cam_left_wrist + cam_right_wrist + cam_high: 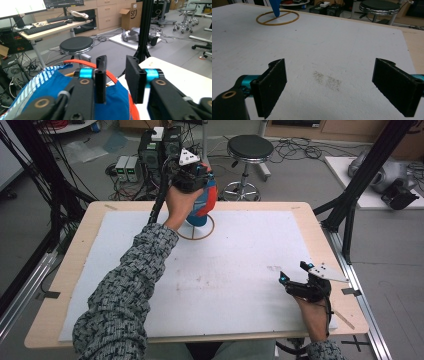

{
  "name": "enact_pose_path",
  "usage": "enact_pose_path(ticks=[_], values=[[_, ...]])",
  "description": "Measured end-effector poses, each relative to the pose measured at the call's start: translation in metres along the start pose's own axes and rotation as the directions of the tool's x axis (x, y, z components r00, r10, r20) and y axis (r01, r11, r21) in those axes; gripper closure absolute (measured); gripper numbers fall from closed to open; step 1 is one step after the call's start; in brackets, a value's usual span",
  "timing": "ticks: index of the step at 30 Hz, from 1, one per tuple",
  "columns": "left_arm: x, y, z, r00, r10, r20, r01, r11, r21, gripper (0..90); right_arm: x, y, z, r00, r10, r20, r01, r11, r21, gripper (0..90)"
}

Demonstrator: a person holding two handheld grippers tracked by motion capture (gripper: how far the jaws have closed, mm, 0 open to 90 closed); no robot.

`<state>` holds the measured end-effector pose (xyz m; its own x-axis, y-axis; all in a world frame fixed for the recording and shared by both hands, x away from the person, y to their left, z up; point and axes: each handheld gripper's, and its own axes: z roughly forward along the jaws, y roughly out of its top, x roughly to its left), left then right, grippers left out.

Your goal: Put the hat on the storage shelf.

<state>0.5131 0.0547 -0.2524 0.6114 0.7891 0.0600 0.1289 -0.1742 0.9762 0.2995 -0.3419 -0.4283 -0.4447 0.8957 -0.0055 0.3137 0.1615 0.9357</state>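
Note:
A blue fabric bag point(202, 211) with an orange rim stands over a wooden ring point(196, 234) at the far middle of the white mat. My left gripper point(204, 174) hovers at the bag's top. In the left gripper view its jaws point(116, 72) stand a little apart, with the blue fabric point(50, 90) and the orange rim point(82, 63) just beneath and behind them and nothing pressed between the pads. My right gripper point(294, 271) rests near the table's front right, its jaws point(329, 85) wide open over bare mat. In the right gripper view the ring point(277, 17) and the bag's blue tip point(275, 7) lie far off.
The white mat point(225, 270) covers most of the wooden table point(320, 235). A grey smudge point(327, 80) marks the mat in front of the right gripper. Behind the table stand a black stool point(249, 147) and computer cases point(159, 147). A black frame post point(350, 215) rises at the right edge.

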Motion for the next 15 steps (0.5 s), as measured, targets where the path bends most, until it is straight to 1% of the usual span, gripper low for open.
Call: enact_pose_path(ticks=[2, 4, 6, 10, 13, 14, 15], values=[[0.002, 0.001, -0.002, 1.0000, -0.005, 0.001, 0.005, 1.0000, -0.001, 66.9, 0.000, 0.000, 0.000, 1.0000, -0.001, 0.001, 0.001, 1.000, 0.000, 11.3], [0.004, 0.001, -0.005, 0.9999, -0.014, 0.000, 0.014, 0.9999, -0.009, 62.8, 0.000, 0.000, 0.000, 1.0000, -0.002, 0.001, 0.002, 1.000, -0.001, 11.3], [0.006, 0.002, -0.010, 0.9998, -0.019, 0.003, 0.019, 0.9997, -0.017, 61.5, 0.000, 0.000, 0.000, 1.0000, -0.001, 0.000, 0.001, 1.000, -0.001, 11.3], [0.010, 0.002, -0.021, 0.9999, -0.013, 0.003, 0.013, 0.9997, -0.019, 60.7, 0.001, 0.000, 0.001, 1.0000, -0.001, 0.000, 0.001, 1.000, 0.003, 11.3], [0.013, 0.001, -0.030, 0.9999, -0.015, -0.004, 0.015, 0.9997, -0.020, 59.2, 0.001, 0.000, 0.001, 1.0000, -0.001, 0.000, 0.001, 1.000, 0.002, 11.3], [0.014, 0.000, -0.035, 0.9998, -0.018, -0.003, 0.018, 0.9997, -0.016, 57.6, 0.001, 0.001, 0.001, 1.0000, -0.007, 0.000, 0.007, 1.000, 0.000, 11.3], [0.015, 0.000, -0.038, 0.9999, -0.014, -0.005, 0.014, 0.9998, -0.016, 57.4, 0.002, 0.001, 0.001, 1.0000, -0.003, 0.000, 0.003, 1.000, 0.003, 11.3]])
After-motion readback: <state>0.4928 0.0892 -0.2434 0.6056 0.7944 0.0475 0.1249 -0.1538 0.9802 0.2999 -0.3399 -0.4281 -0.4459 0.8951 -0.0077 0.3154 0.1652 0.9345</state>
